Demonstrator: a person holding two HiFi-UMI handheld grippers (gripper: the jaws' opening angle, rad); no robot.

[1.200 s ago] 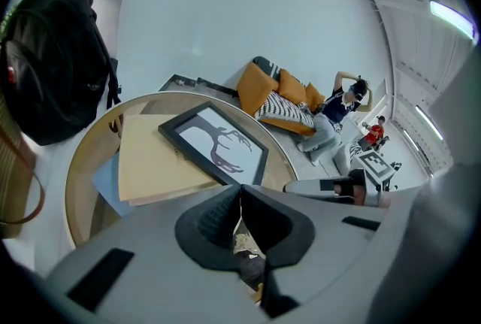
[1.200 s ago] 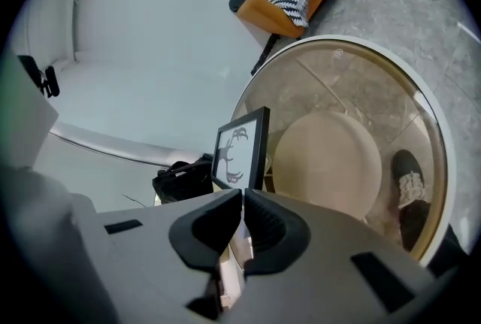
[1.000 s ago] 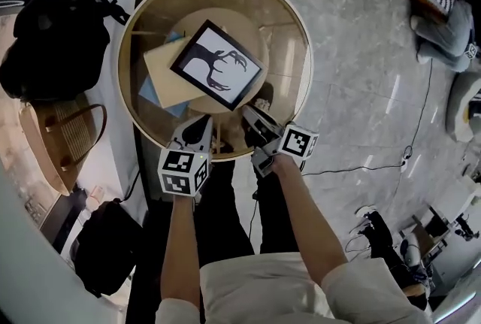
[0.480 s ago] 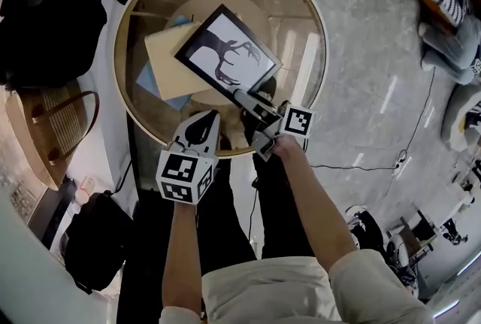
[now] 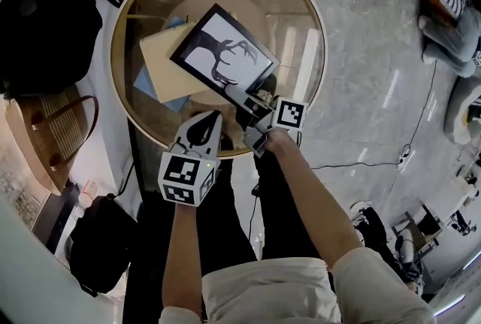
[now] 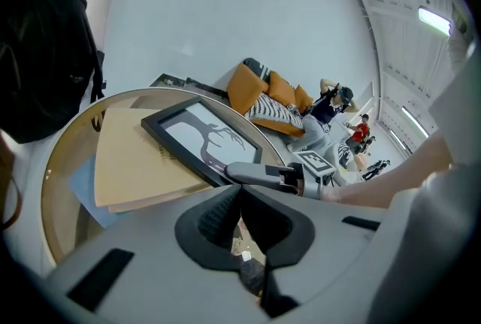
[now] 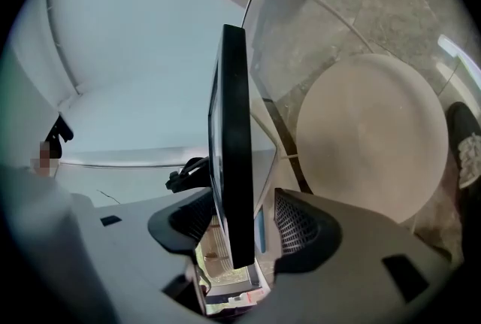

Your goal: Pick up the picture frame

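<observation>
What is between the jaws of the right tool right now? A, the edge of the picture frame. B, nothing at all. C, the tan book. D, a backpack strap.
A: in the right gripper view the right tool has its jaws apart, having just been opening, with the picture frame edge-on between them.

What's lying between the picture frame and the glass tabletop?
A tan book directly under the picture frame, and a blue sheet beneath the book, seen clearest in the left gripper view.
</observation>
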